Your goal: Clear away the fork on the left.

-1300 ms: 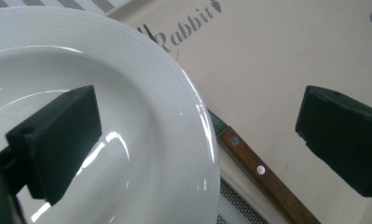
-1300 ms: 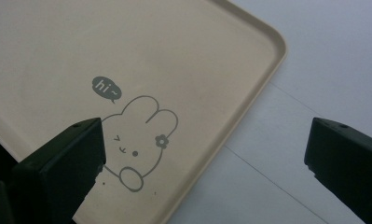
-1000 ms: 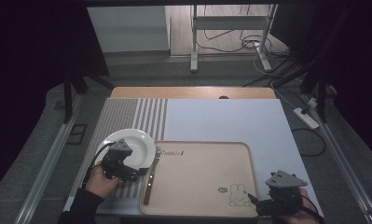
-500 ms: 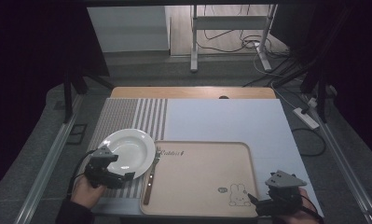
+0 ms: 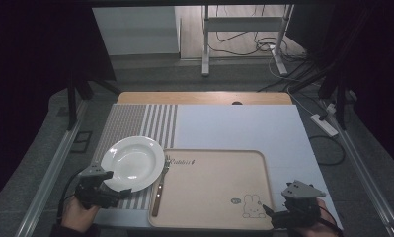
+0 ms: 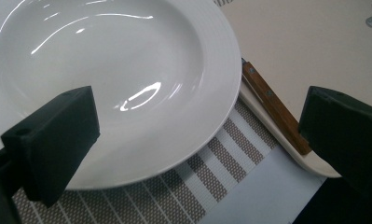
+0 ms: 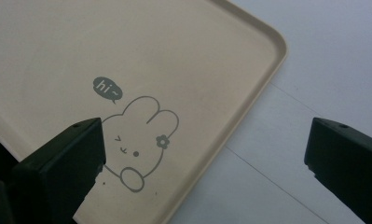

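Looking down from the high view, we see the table first, its top pale blue-white with a wooden strip along the far edge. On its left part lies a grey-striped placemat. Next in size is the beige tray, set near the front edge; a rabbit drawing with a small "hi~" bubble is printed by its near right corner. Left of the tray rests the white plate on the striped placemat, its rim just beside the tray's left edge. A fork with a wooden handle lies along the tray's left side, close to the plate.

Our left gripper sits at the plate's near edge; in the left gripper view its jaws stand wide apart, one over the plate's rim, the other over the tray's corner, holding nothing. Our right gripper hovers at the tray's near right corner; its jaws are likewise spread wide, straddling the tray's edge, empty.
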Demonstrator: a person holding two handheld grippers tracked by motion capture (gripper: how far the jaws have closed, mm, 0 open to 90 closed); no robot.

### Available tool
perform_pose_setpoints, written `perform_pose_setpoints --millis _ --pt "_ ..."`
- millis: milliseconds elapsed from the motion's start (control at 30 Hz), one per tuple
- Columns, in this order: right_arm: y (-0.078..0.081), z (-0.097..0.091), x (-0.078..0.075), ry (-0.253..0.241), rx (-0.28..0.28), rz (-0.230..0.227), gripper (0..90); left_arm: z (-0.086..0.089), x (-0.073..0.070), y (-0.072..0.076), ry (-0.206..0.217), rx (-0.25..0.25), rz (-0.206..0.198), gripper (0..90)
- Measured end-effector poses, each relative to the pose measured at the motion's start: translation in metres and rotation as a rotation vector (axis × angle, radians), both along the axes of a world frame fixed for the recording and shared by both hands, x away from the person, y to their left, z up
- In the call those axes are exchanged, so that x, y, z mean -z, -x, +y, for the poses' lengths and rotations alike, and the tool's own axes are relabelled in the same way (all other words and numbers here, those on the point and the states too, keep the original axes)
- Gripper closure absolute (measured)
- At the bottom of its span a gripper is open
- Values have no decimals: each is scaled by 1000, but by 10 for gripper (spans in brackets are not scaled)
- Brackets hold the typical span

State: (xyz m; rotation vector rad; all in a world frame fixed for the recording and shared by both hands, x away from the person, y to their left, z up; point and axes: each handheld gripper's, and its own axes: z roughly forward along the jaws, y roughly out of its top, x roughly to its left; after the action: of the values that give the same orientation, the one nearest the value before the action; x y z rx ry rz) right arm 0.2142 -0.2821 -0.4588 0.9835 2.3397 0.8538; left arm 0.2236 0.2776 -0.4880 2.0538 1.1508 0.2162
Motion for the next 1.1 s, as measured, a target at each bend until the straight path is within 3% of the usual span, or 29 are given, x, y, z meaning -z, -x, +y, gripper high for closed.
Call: perform_pose_setpoints --millis 600,1100 --pt "-1 -3 -1 -33 20 2 0 17 3 26 9 -58 -11 0" --pt "-3 -9 -2 -86 71 10 0 18 2 37 -47 -85 -28 0"
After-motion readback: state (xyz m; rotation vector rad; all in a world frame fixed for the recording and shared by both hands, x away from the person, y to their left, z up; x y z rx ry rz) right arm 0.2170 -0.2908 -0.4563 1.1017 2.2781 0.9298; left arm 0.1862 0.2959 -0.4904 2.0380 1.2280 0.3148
